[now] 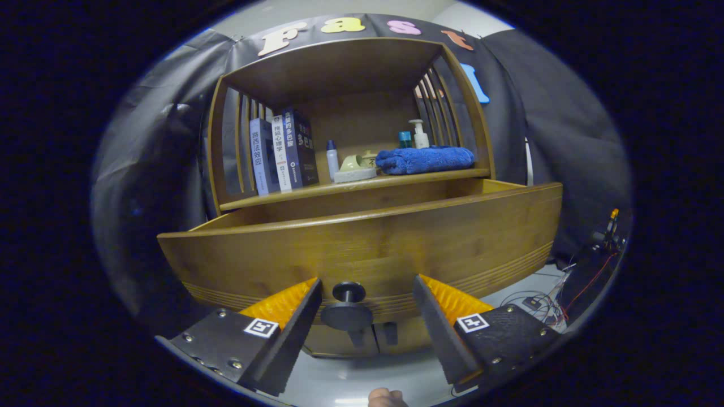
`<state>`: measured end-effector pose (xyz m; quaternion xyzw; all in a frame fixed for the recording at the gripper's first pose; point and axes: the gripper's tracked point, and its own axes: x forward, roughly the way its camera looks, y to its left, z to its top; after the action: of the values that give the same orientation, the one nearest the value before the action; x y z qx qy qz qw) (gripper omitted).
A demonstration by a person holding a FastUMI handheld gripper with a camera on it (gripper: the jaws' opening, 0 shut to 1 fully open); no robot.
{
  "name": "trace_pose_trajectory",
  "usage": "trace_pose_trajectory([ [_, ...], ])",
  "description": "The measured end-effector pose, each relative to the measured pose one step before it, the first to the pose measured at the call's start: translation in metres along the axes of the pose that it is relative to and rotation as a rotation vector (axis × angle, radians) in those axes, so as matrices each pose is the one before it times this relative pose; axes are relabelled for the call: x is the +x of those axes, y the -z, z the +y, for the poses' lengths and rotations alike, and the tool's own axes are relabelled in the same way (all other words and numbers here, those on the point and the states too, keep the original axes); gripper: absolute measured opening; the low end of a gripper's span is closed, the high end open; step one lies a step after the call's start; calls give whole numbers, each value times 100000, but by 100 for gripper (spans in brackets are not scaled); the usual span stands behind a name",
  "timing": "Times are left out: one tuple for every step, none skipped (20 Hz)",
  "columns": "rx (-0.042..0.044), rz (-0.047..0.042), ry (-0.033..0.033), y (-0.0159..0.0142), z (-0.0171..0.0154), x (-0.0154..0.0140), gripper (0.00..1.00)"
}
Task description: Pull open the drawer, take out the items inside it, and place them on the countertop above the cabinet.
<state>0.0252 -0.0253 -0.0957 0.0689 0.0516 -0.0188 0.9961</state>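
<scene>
1 wooden cabinet (350, 73) with 1 pulled-out drawer (362, 249) bearing 1 round knob (348, 308). On its countertop (362, 185): 3 upright books (283, 152), 3 bottles (419, 134), 1 folded blue towel (425, 159), 1 pale green dish (355, 167).

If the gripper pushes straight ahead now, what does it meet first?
Most likely the dark round drawer knob, between the open fingers of the gripper; then the pulled-out wooden drawer front. Depth is uncertain.
</scene>
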Motion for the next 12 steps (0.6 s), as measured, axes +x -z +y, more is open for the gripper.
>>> trace_pose_trajectory([
  [-1943, -1775, 396, -411, 68, 845, 99],
  [-2814, -862, 89, 209, 193, 840, 99],
  [-2938, -720, 329, 280, 370, 1502, 99],
  [-4938, -1009, 400, 253, 232, 1479, 99],
  [-4940, -1562, 471, -105, -64, 753, 100],
  [-4466, -373, 154, 235, 200, 968, 99],
  [-2606, -1113, 167, 5, -80, 646, 99],
  [-432, -655, 6, 31, -20, 780, 99],
  [870, -624, -109, 61, 60, 521, 99],
  [1362, -245, -50, 62, 150, 470, 99],
  [1485, 568, 53, 26, 38, 305, 99],
  [3093, 1081, 198, 71, 66, 237, 99],
])
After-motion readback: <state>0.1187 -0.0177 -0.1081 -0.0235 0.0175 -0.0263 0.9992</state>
